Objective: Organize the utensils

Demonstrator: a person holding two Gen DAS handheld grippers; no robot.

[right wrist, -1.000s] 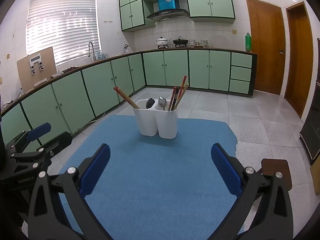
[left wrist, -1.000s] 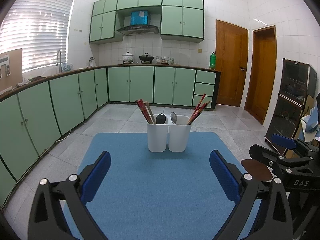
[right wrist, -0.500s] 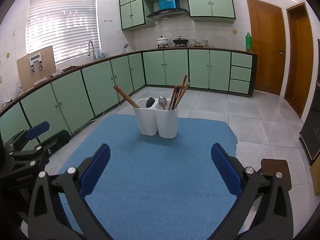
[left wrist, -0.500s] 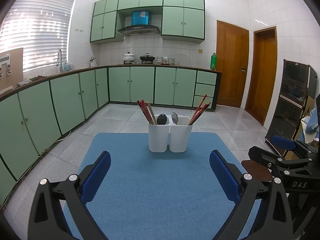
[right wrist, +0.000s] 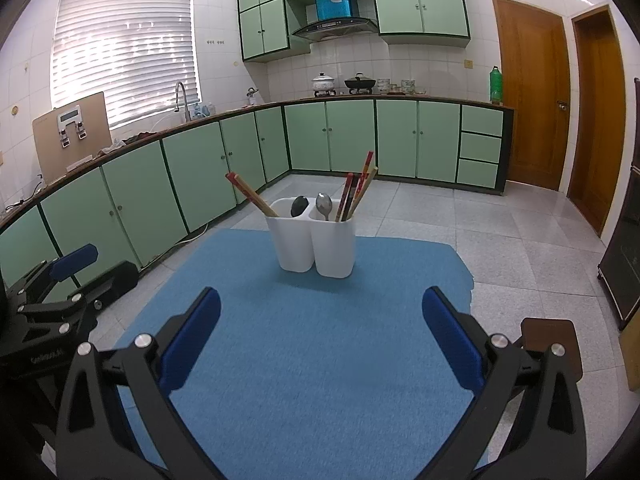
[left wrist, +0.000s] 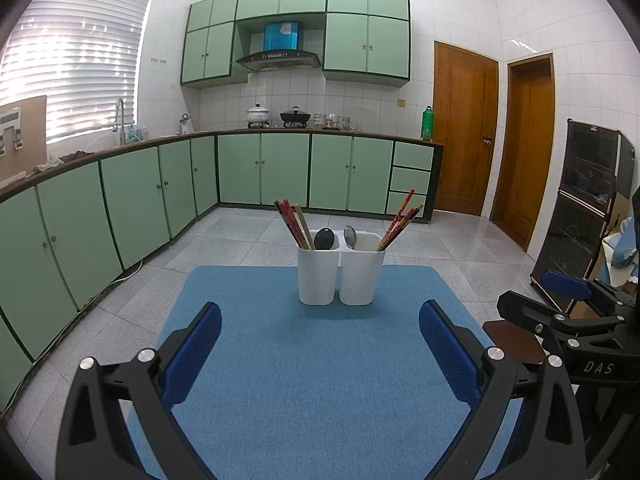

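Both wrist views have edged slightly nearer. Blue felt table mat bears twin white plastic holders; each holds red-and-wood chopsticks and one spoon. Left gripper and right gripper hover spread, empty. Sorted or still mixed: undecidable.

Left gripper black-framed, blue-padded jaws, silver screws, right gripper alike, white "DAS" lettering

Green cabinets, white tiled walls, grey floor tiles, bright blinded window, wooden doors.
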